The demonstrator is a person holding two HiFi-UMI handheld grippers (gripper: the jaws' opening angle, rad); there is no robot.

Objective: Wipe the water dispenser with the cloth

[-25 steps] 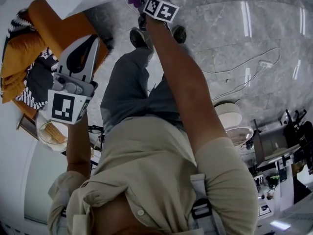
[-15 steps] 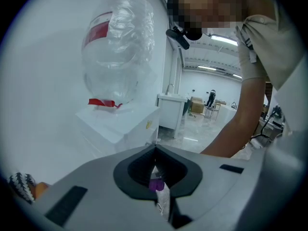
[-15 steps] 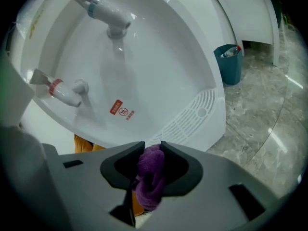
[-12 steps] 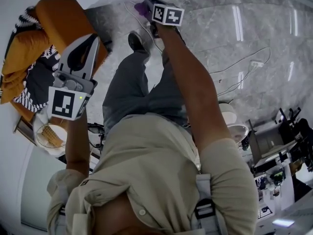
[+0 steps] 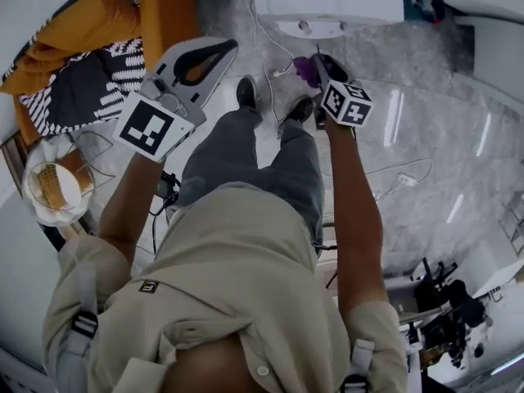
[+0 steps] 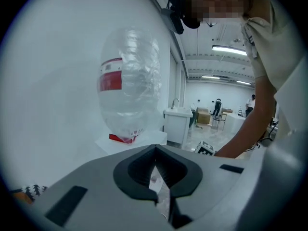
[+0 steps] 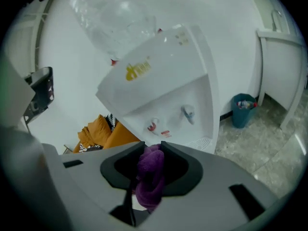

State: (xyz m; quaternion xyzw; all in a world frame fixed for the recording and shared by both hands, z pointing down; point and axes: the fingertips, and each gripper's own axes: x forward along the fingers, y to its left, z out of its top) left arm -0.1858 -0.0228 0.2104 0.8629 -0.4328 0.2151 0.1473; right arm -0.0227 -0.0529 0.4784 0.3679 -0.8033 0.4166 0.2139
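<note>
**Swung round, dispenser now dead ahead**

Since a second ago my view has turned, so the water dispenser point(image 7: 163, 88) sits right in front, with its clear bottle point(image 6: 129, 76) on top. Left claw point(image 6: 156, 174) is raised, pressed together, empty. Right claw point(image 7: 150, 150) pinches the purple cloth point(image 7: 149, 177), held apart from the dispenser's front.

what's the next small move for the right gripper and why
Probably ease the right gripper forward until the cloth meets the white front of the dispenser. The cloth is clamped in its jaws, but the dispenser stands ahead with a gap between, so wiping cannot start yet.
</note>
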